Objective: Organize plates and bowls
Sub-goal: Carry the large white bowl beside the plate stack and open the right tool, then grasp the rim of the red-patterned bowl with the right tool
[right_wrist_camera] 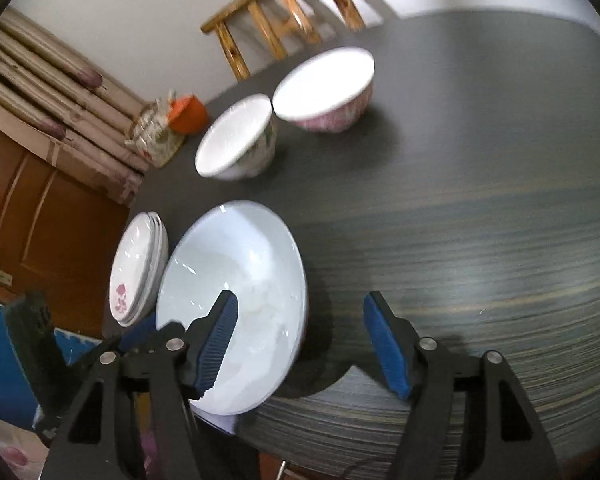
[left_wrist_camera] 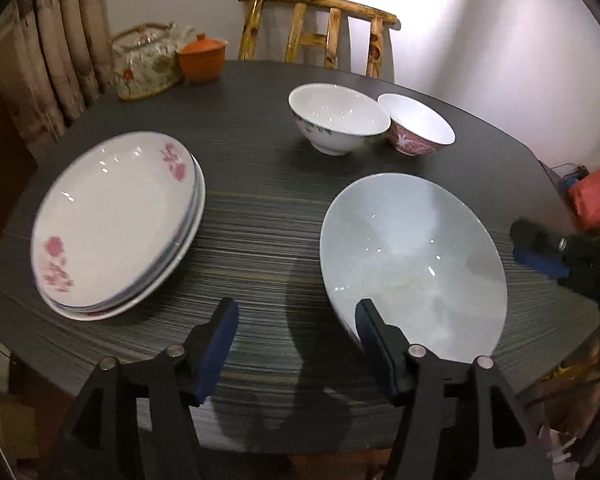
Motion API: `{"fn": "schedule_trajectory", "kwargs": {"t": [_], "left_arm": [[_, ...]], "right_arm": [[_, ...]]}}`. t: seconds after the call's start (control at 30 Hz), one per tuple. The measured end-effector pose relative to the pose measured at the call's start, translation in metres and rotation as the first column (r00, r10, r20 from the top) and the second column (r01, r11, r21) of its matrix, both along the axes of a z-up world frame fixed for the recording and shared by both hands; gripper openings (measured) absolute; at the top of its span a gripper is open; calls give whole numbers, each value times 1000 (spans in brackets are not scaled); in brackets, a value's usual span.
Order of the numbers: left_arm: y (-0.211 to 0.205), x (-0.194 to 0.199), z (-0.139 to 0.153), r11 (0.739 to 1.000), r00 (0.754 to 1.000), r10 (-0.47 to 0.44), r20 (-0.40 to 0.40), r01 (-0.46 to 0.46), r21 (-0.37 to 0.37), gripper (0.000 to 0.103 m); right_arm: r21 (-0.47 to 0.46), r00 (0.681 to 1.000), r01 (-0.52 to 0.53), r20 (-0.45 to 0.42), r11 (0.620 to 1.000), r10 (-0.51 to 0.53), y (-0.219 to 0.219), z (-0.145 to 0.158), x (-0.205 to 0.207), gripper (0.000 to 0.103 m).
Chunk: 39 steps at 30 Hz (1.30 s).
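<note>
The large pale-blue bowl (left_wrist_camera: 412, 264) sits on the dark tabletop (left_wrist_camera: 260, 216) close to its near edge, resting free. The left gripper (left_wrist_camera: 296, 320) has its jaws spread wide with only bare tabletop between them; one blue pad stands just in front of the bowl's near rim. The right gripper (right_wrist_camera: 300, 316) is likewise released, one finger overlapping the bowl in its view, nothing clamped.

Just beside the bowl toward the left edge lies a stack of plates (left_wrist_camera: 116, 224) with pink flower prints. Farther in, a white bowl (left_wrist_camera: 338, 118) and a pink-patterned bowl (left_wrist_camera: 416, 124) stand rim to rim. At the far left corner are a floral teapot (left_wrist_camera: 144, 62) and an orange lidded cup (left_wrist_camera: 202, 56). A wooden chair (left_wrist_camera: 320, 28) stands behind the far edge, curtains (left_wrist_camera: 48, 52) to its left. No writing can be read.
</note>
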<state>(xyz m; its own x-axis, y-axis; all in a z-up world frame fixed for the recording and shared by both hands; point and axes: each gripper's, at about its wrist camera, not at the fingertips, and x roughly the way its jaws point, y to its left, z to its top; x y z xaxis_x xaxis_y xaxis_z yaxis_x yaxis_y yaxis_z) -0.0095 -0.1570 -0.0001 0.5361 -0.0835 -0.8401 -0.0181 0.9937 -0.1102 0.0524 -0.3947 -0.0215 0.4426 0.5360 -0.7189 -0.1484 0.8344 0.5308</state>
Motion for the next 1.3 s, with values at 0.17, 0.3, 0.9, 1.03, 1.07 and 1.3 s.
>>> {"fn": "schedule_trajectory", "kwargs": {"t": [0.17,0.3,0.9,1.03,1.07,1.3], "left_arm": [[12,-12,25,999,998,-32,58,34,-35,62],[29,-4,52,991,994,-41,104,54,-121,62],[14,130,82,951,987,-161,3,156,-269,62],[-28,156,71,901,967,-246,-70,202,-383,62],[-40,166,63,885,960,-258,-110,189,-426,62],[-74,206,30,850,951,-198,-239,45,-526,62]], "right_arm": [[44,998,-30,62,999,27,-1,25,-1,64],[128,997,-64,59,990,57,-2,33,6,62],[219,994,74,-99,973,-53,-13,48,104,51],[180,982,135,-154,974,-108,-40,28,137,52],[167,981,139,-155,976,-113,-44,25,141,52],[107,982,100,-169,989,-81,-56,9,179,52]]}}
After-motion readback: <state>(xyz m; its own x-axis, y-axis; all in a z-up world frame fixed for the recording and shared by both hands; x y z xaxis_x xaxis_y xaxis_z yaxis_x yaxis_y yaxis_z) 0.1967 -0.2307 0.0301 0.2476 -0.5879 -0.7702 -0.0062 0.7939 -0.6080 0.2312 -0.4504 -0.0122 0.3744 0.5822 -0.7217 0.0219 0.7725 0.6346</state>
